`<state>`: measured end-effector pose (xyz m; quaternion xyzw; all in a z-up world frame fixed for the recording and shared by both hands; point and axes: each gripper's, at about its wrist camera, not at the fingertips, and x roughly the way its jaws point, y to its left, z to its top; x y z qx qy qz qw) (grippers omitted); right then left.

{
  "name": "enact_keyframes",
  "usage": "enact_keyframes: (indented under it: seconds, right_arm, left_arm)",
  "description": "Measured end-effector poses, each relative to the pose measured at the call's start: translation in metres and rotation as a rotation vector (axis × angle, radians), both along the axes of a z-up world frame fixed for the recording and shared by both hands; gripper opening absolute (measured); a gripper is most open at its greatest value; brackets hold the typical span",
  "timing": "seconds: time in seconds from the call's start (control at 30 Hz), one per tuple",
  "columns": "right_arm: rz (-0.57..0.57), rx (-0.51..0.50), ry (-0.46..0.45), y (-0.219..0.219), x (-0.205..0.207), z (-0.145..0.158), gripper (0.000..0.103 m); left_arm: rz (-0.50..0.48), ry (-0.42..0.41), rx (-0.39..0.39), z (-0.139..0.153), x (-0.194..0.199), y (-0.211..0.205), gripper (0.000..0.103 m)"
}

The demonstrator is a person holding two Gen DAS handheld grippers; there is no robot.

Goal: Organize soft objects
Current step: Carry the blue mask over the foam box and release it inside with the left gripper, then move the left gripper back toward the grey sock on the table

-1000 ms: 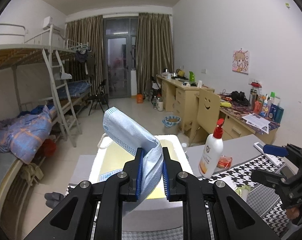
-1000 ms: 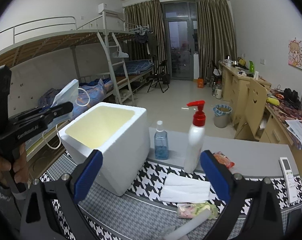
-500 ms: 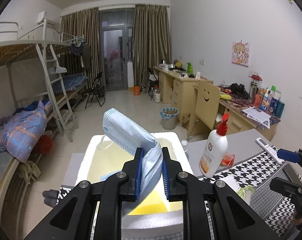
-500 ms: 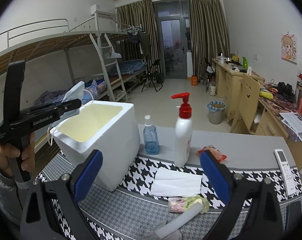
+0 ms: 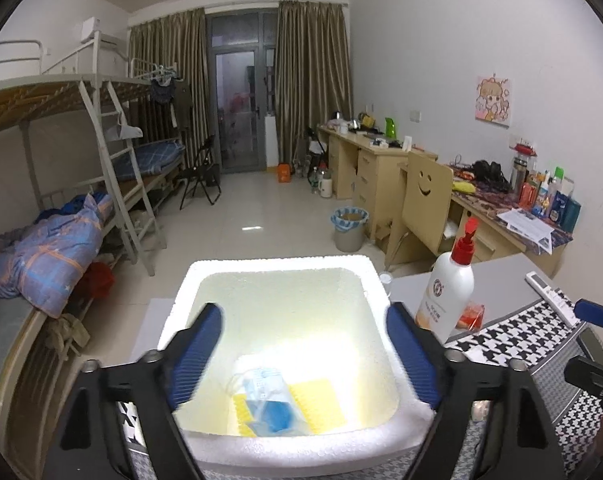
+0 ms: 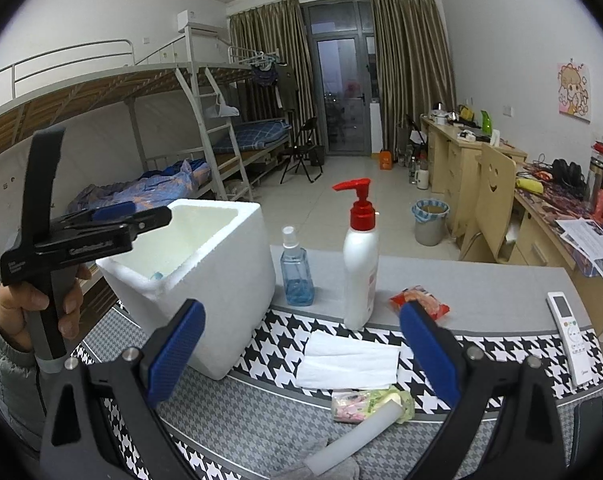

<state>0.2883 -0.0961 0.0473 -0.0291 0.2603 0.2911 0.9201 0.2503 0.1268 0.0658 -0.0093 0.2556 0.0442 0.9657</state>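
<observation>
Mask (image 5: 267, 396) in foam box (image 5: 277, 268), blurry; L gripper (image 5: 305, 354) jaws opening.

A blue face mask (image 5: 267, 398) lay crumpled on the white foam box's (image 5: 277, 272) floor; white folded cloths (image 6: 347, 362) lay flat on the bench.

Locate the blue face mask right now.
Left wrist view: the mask lies at the bottom of the foam box, on a yellow sheet, below the opening jaws.
</observation>
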Motion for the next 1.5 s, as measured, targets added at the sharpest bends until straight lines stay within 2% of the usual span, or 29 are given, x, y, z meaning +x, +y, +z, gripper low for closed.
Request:
enact_keyframes:
  seconds: [0.2,0.4,1.07,1.5]
  right_arm:
    - [0.004,0.009,-0.013,-0.004,-0.003,0.003,0.1]
    - [0.0,0.021,-0.033,-0.012,-0.011,0.008,0.1]
    - [-0.009,0.017,-0.08,-0.042,-0.043,0.01,0.1]
    - [-0.002,0.007,-0.089,-0.057,-0.067,0.002,0.1]
  left_arm:
    - [-0.004,-0.056,0.014,0.011,-0.018,-0.014,0.099]
    - [-0.014,-0.095,0.016,0.019,-0.036,-0.023,0.102]
    - [-0.052,-0.151,0.04,0.026,-0.087,-0.069,0.102]
    - [-0.059,-0.162,0.033,0.012,-0.118,-0.087,0.102]
